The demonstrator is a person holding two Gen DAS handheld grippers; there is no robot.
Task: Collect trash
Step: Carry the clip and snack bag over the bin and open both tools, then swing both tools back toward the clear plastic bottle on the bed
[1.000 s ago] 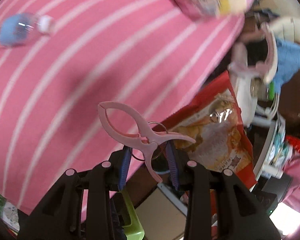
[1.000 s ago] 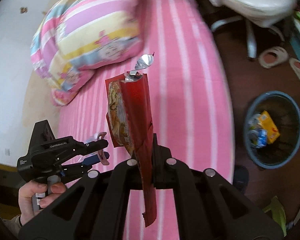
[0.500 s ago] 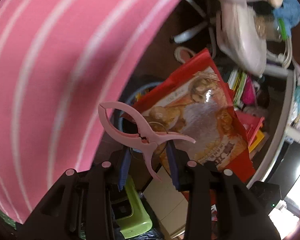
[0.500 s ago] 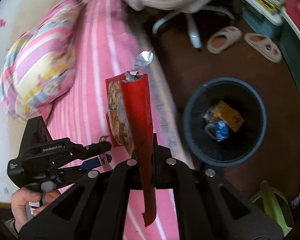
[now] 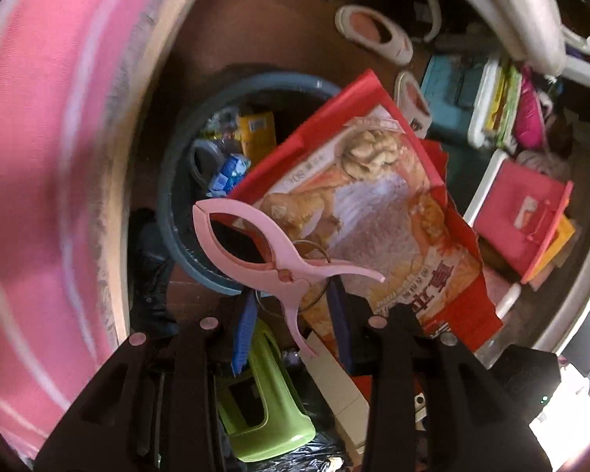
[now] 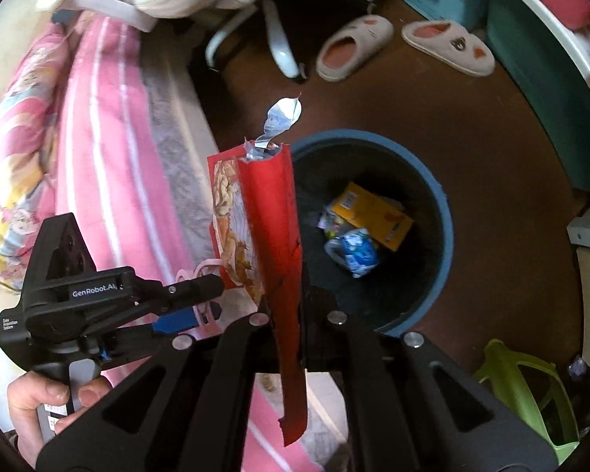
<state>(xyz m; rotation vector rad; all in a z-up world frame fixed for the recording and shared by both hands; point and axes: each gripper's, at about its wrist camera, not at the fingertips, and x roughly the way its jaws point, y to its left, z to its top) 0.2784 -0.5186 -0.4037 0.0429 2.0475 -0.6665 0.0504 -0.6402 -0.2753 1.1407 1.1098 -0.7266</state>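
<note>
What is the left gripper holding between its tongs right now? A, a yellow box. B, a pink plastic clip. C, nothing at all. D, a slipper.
B: in the left wrist view the tongs of the left gripper are closed on a pink plastic clip, held over the blue trash bin; the yellow box lies inside the bin.

From my right wrist view: the snack bag (image 6: 269,212) stands before the trash bin (image 6: 438,196), the bed (image 6: 110,157) to its left. A juice carton (image 6: 373,216) lies in the bin; two slippers (image 6: 354,47) and a chair base (image 6: 279,39) lie behind it; a stool (image 6: 531,393) sits at lower right.
</note>
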